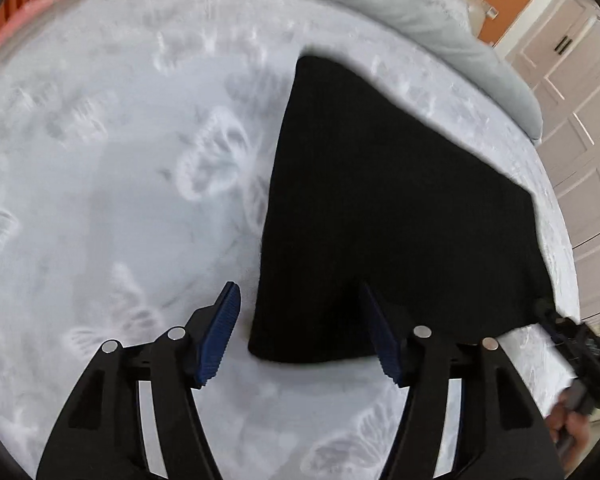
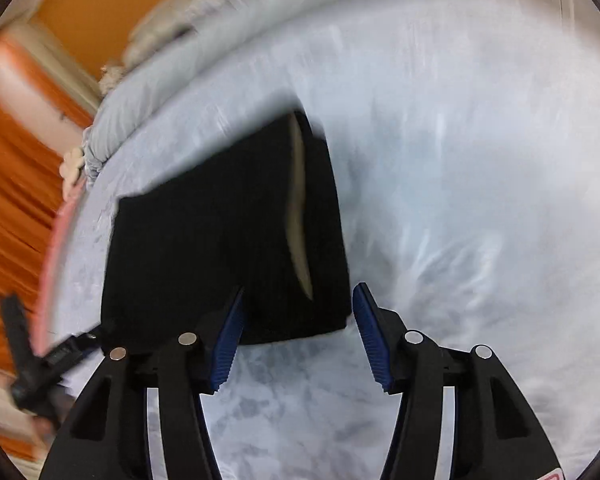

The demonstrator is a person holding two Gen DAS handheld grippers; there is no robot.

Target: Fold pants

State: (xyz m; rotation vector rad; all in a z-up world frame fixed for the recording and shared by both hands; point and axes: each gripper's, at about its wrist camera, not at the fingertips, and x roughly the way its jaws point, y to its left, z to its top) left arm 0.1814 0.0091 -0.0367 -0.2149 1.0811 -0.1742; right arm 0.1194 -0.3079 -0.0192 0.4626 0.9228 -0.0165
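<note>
Spread wide and gripping nothing, the left gripper [image 1: 298, 312] is seen from the left wrist above the near corner of the folded black pants [image 1: 384, 216], which lie flat on the pale bedsheet [image 1: 112, 184]. From the right wrist, the right gripper [image 2: 300, 312] is likewise parted and empty over the pants' near edge; blur obscures detail.

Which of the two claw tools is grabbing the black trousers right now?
Neither. The left gripper and right gripper are both open, each hovering at a different near corner of the folded black pants on the pale bedspread.
</note>
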